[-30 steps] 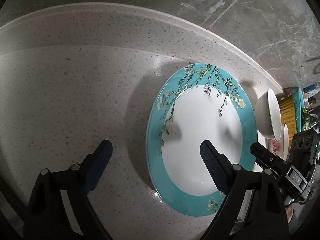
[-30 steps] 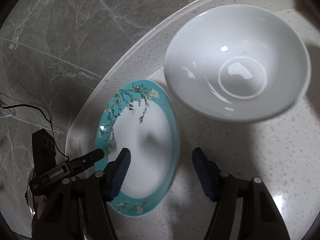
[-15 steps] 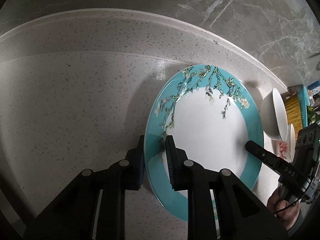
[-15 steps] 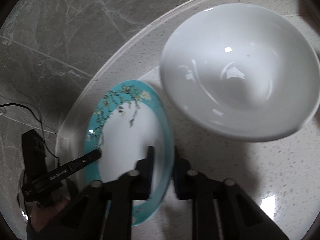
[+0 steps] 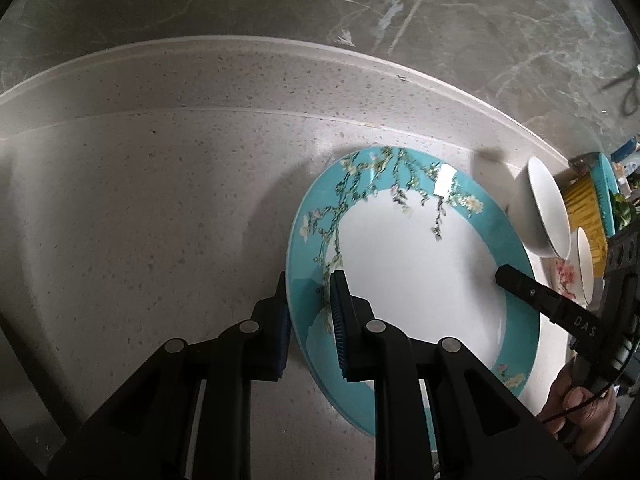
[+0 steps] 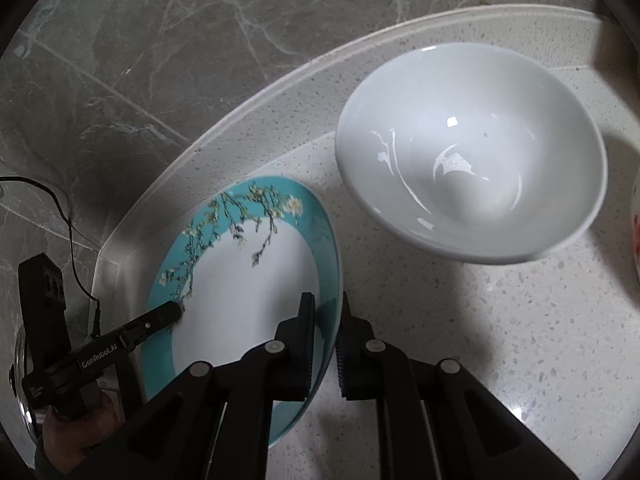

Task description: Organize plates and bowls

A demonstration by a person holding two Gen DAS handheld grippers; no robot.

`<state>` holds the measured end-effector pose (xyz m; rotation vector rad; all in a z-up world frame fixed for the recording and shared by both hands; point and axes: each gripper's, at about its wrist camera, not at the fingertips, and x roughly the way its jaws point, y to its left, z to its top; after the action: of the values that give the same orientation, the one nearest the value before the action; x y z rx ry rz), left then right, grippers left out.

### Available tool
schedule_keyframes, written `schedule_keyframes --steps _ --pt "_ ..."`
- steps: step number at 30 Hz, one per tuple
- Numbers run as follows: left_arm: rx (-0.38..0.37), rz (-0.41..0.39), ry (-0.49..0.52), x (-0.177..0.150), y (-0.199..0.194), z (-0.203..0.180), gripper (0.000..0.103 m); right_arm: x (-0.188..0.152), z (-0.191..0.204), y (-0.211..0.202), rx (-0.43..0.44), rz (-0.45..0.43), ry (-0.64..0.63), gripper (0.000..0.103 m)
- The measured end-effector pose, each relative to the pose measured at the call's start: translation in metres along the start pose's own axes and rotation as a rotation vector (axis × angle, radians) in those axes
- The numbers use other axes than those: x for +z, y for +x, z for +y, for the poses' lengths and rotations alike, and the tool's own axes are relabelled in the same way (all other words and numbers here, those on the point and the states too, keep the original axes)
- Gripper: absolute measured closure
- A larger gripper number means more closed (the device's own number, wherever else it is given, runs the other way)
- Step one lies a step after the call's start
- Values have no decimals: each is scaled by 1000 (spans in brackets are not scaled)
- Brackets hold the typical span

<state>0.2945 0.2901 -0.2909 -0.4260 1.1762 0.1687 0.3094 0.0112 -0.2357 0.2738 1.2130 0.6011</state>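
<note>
A teal-rimmed plate (image 5: 404, 280) with a blossom-branch pattern sits on the speckled counter (image 5: 160, 208). My left gripper (image 5: 310, 320) is shut on its left rim, one finger above and one below. My right gripper (image 6: 325, 334) is shut on the opposite rim of the same plate (image 6: 240, 280). A large white bowl (image 6: 472, 152) stands just right of the plate; in the left wrist view the white bowl (image 5: 540, 208) shows edge-on at the right.
Behind the white bowl in the left wrist view are a yellow ribbed dish (image 5: 584, 204) with a teal rim and a floral bowl (image 5: 576, 276). A marble wall (image 5: 320, 0) backs the counter. A floral dish edge (image 6: 634, 232) shows at the far right.
A second ago both grippers were open beside the plate. Both have closed on opposite rims, and the plate now looks slightly raised or tilted.
</note>
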Motion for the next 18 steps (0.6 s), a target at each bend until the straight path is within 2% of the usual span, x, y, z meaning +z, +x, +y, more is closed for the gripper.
schedule_keyframes --steps 7,13,18 --pt "-8 18 7 -12 3 -7 88 -6 -1 -5 -9 3 -12 92" --pt "-54 46 -54 -14 15 6 87 -11 3 -3 -15 22 -35 93" --pt "-41 48 -27 -10 19 7 87 -11 2 4 -27 54 -57 91"
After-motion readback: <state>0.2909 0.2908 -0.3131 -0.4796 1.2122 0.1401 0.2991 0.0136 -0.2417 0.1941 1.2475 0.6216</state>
